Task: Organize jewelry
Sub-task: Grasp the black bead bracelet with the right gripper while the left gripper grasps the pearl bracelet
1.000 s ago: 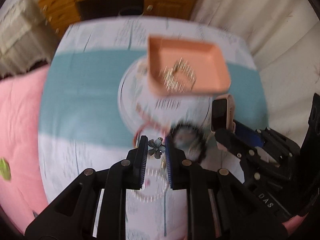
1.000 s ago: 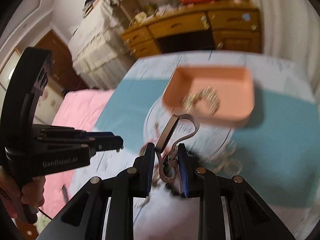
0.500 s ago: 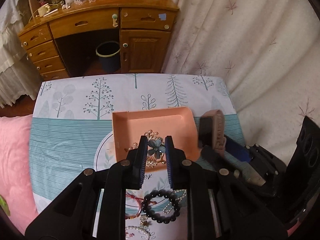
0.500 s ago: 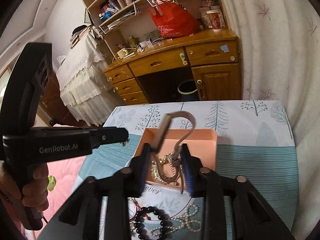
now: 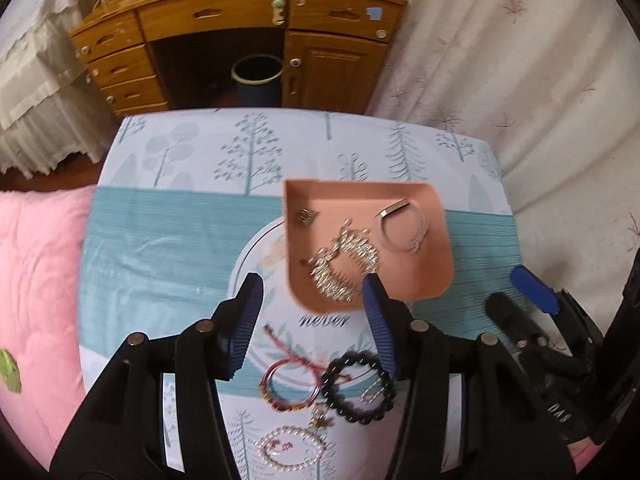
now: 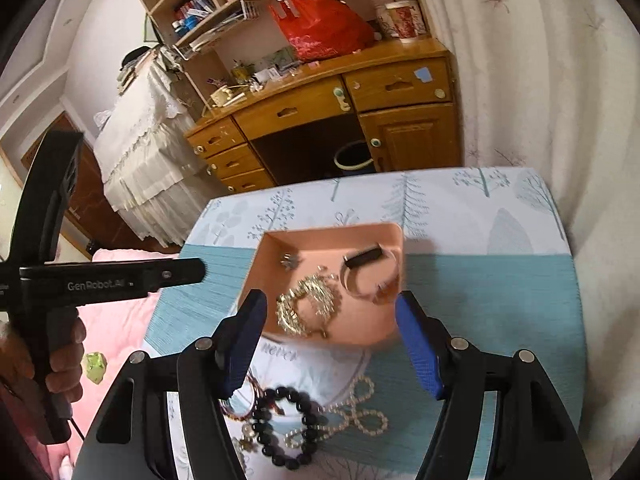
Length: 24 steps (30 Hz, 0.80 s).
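Note:
A pink tray sits on the tree-print tablecloth. In it lie a small dark flower piece, a gold sparkly hair comb and a pale bangle watch. My left gripper hovers over the tray's near edge, its jaws opening with nothing between them. The right wrist view shows the same tray, flower piece, comb and watch. My right gripper is above the tray's near side, jaws opening and empty.
Loose on the cloth near me lie a black bead bracelet, a red cord bracelet, a pearl bracelet and a pearl chain. Pink bedding is on the left, a wooden desk with a bin behind, and a curtain on the right.
The left gripper let go of the flower piece and the right let go of the watch; both now lie in the tray. Both sets of jaws spread wide and drew back slightly.

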Tool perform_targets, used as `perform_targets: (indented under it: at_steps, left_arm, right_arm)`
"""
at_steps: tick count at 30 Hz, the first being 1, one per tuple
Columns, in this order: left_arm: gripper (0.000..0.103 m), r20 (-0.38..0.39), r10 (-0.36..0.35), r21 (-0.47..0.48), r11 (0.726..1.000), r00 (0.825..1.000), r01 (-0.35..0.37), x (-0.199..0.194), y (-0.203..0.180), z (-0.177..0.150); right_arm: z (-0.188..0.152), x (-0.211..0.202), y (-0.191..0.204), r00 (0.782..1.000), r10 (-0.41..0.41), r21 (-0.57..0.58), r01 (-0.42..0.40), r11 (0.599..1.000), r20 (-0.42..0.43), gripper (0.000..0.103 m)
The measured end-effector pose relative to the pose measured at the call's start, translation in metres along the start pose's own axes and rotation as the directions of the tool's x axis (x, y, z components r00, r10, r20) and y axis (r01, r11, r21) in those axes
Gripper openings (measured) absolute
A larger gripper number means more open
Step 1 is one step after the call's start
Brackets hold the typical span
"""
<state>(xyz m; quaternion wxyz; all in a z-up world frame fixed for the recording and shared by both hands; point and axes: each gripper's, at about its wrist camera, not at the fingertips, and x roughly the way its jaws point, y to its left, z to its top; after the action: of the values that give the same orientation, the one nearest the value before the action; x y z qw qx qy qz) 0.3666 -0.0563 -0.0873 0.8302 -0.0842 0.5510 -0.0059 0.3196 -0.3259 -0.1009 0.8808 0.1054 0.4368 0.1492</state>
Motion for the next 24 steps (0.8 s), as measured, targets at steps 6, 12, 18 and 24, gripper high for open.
perform_targets:
  at_steps: [6,12,18,24]
  left_arm:
    - [0.051,-0.027,-0.014,-0.038,0.999,1.0,0.013,-0.008,0.024,-0.038]
    - [0.06,-0.047,-0.029,-0.009,1.0,0.998,0.028,-0.007,0.041,-0.088]
    - [0.062,-0.074,-0.04,0.126,0.991,0.996,0.049,0.01,0.047,-0.143]
    - [0.062,-0.116,0.001,0.228,0.973,0.993,0.026,0.035,0.053,-0.187]
  right_arm:
    - [-0.04,-0.013,-0.004,0.999,-0.006,0.074,0.01,0.997,-0.054,0.074]
    - [-0.093,-0.014,-0.001,0.991,0.0,0.154,0.02,0.988,-0.131,0.074]
    - [-0.145,-0.003,0.011,0.988,-0.017,0.188,0.046,0.981,-0.153,0.074]
    - [-0.174,0.018,0.022,0.988,-0.025,0.197,0.055,0.979,-0.151,0.064]
